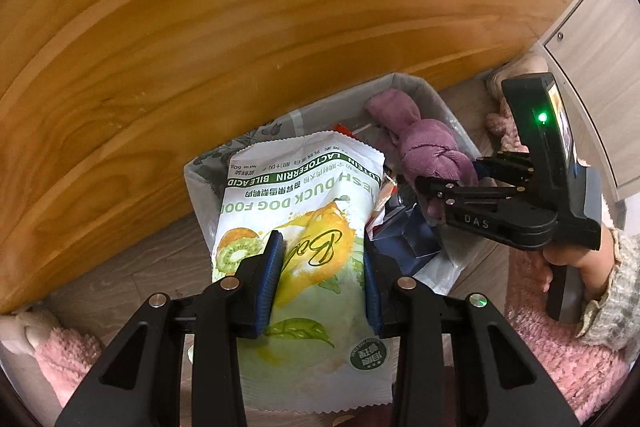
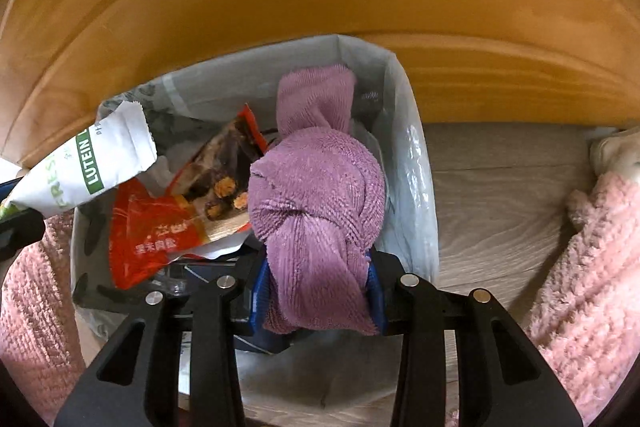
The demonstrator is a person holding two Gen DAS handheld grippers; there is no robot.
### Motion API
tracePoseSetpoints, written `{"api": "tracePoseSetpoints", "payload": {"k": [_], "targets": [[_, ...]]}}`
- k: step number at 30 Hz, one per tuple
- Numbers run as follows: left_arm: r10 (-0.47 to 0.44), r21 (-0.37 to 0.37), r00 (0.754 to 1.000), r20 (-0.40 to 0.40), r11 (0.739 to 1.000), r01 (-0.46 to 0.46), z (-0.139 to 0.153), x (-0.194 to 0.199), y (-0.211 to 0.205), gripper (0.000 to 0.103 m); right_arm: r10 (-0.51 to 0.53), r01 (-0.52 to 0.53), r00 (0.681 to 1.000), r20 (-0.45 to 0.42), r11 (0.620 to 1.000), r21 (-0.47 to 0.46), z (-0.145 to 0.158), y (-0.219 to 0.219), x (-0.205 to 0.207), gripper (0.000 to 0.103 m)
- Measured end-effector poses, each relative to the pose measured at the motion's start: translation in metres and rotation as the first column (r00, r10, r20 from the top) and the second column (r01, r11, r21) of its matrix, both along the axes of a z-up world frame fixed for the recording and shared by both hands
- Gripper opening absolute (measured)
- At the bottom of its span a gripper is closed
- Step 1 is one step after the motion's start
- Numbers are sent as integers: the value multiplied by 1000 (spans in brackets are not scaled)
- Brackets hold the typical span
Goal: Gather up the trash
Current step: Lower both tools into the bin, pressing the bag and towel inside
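A white and green dog food pouch [image 1: 304, 195] with fruit pictures hangs over the grey-lined trash bin [image 1: 400, 79], and my left gripper [image 1: 324, 275] is shut on its lower part. The pouch's top corner [image 2: 100, 163] pokes in at the left of the right wrist view. My right gripper [image 2: 318, 287] is shut on a knotted purple cloth [image 2: 320, 187], held just above the bin [image 2: 404, 99]. From the left wrist view, the right gripper [image 1: 436, 193] and the cloth [image 1: 424, 147] hang over the bin's right side. Inside lie a red snack wrapper [image 2: 152, 239] and a dark blue box [image 1: 404, 239].
A pale wooden panel [image 1: 240, 27] curves over the bin's far side. The bin stands on a wood-look floor [image 2: 500, 187]. Pink fleecy fabric [image 2: 580, 267] flanks it on both sides. A person's hand [image 1: 592, 267] grips the right tool. A grey cabinet [image 1: 600, 47] stands at the far right.
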State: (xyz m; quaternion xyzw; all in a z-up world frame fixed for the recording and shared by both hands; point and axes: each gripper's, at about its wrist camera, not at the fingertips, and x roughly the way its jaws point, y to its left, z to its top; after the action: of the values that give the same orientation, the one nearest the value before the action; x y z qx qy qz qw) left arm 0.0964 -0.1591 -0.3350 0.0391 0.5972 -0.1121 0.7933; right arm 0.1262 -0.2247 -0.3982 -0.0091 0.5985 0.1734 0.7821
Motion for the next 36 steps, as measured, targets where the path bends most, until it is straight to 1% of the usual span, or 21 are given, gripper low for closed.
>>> {"api": "tracePoseSetpoints", "payload": {"k": [3, 8, 11, 15, 18, 19, 23, 27, 31, 35, 36], "targets": [[-9, 4, 1000, -23, 1000, 9, -9, 8, -5, 34, 18, -18, 1000, 22, 1000, -5, 0, 3, -1, 39], [-33, -10, 997, -73, 999, 32, -26, 22, -16, 35, 80, -78, 996, 46, 996, -41, 2, 18, -9, 39], [-63, 10, 994, -92, 998, 64, -34, 30, -22, 35, 79, -77, 996, 45, 996, -32, 4, 21, -11, 39], [-78, 5, 991, -110, 997, 79, -48, 37, -24, 35, 83, -82, 996, 46, 996, -32, 5, 22, -12, 39], [-67, 4, 989, -133, 998, 68, -59, 40, -25, 35, 82, -81, 996, 45, 996, -29, 5, 20, -9, 39], [-54, -8, 988, -147, 999, 54, -64, 43, -24, 35, 81, -80, 996, 48, 996, -28, 5, 20, -9, 39], [-27, -20, 987, -155, 1000, 24, -71, 53, -24, 34, 81, -80, 996, 47, 996, -28, 4, 20, -9, 39], [-18, 2, 988, -153, 1000, 19, -84, 57, -24, 34, 83, -82, 995, 47, 996, -30, 3, 19, -8, 39], [-25, 21, 983, -181, 999, 30, -102, 57, -27, 34, 85, -84, 995, 47, 996, -31, 2, 19, -8, 39], [-7, 28, 981, -192, 1000, 13, -114, 59, -28, 34, 87, -86, 995, 48, 996, -33, 1, 19, -8, 39], [-3, 41, 981, -194, 999, 11, -118, 60, -27, 33, 88, -86, 995, 48, 996, -34, 1, 20, -9, 39]]}}
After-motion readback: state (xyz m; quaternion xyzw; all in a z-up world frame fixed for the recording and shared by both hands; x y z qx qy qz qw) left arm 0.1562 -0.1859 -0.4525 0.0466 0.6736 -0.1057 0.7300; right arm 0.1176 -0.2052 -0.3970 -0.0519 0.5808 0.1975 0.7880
